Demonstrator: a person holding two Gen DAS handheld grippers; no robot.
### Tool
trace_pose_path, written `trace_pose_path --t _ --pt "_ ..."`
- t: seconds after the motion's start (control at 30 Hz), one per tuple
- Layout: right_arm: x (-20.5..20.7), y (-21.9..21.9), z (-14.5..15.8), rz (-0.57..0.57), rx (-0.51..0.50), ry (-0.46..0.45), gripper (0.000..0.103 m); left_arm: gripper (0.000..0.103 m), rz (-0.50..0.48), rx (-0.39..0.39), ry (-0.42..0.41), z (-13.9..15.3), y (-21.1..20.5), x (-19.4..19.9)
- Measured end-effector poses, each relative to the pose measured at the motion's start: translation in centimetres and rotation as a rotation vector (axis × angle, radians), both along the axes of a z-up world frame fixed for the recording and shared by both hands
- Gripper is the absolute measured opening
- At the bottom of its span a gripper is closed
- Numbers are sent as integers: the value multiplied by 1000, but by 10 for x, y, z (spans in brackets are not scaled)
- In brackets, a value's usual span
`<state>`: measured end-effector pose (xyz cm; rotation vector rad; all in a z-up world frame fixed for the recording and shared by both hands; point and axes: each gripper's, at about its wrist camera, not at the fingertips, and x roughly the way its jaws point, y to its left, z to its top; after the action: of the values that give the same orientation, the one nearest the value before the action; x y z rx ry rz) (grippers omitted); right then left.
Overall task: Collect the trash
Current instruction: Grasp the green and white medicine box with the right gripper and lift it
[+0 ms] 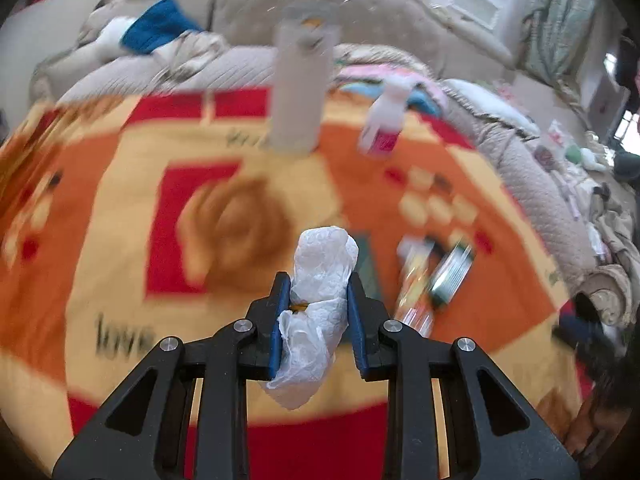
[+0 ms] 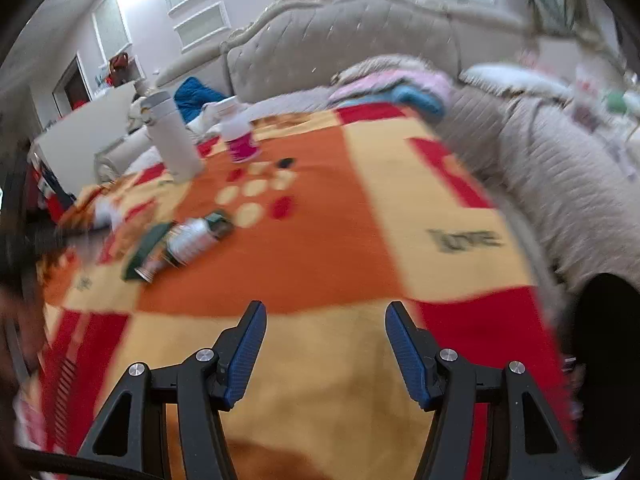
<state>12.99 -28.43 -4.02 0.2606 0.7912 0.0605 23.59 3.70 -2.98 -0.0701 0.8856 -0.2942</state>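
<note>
A: A bedroom — a padded beige headboard point(image 2: 340, 40) at the back, and spread over the bed an orange, red and cream patterned blanket point(image 1: 100, 240) that serves as the work surface.

B: Where is the trash?

A: One piece is already taken. The left tongs point(image 1: 319, 286) are clamped on a crumpled wad of thin white plastic film point(image 1: 320, 276), which stands up between the blue pads and spills out below them. Ahead and to the right of those tongs lie more candidates: a flattened foil-and-green wrapper or pouch point(image 1: 450, 272) beside an orange-printed one point(image 1: 416, 280). They are blurred, so I can't say exactly what they are.

B: And the right tongs?

A: The right tongs point(image 2: 326, 344) hang parted and empty over the blanket, nothing between the pads. The wrappers sit well ahead and to their left.

B: How will the wad handle?

A: My guess — almost weightless, soft, springy and a bit slick. It squashes rather than resists, so a grip across the thick middle, as now, looks safer than pinching a loose tail that could slide free.

B: Anything to leave alone?

A: Probably the tall white cylindrical flask point(image 2: 172, 136) and the small white bottle with a pink label point(image 2: 240, 136), both upright far ahead.
</note>
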Motion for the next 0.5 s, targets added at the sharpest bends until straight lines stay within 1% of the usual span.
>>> trace_pose_path --t 0.03,0.07,0.1,0.17,0.23,0.27,0.33,0.4,0.43,0.47,0.5 --pt "14 10 0 25 60 15 60 25 23 -1 9 -7 6 -10" --pt "24 20 1 38 87 25 60 25 42 2 8 -12 10 -18" --pt "38 33 2 42 107 38 60 25 67 8 2 -17 14 -28" --pt "60 53 1 47 146 54 60 25 100 -3 -2 -23 20 -41" --pt "82 69 -1 30 178 87 60 26 124 3 -17 -32 20 -49" --pt "95 78 -5 6 186 118 60 26 119 -7 -14 -37 20 -52" --pt "113 86 -11 -46 179 151 60 26 130 -37 -27 -36 24 -51" --pt "128 87 -17 -84 189 178 60 27 134 -63 -1 -40 28 -47" --pt "133 89 -17 -97 179 172 60 27 136 -66 0 -40 28 -46" --pt "139 93 -16 -98 152 179 60 27 135 -58 0 -40 26 -47" --pt "142 99 -15 -88 97 191 59 27 133 -52 -1 -39 25 -47"
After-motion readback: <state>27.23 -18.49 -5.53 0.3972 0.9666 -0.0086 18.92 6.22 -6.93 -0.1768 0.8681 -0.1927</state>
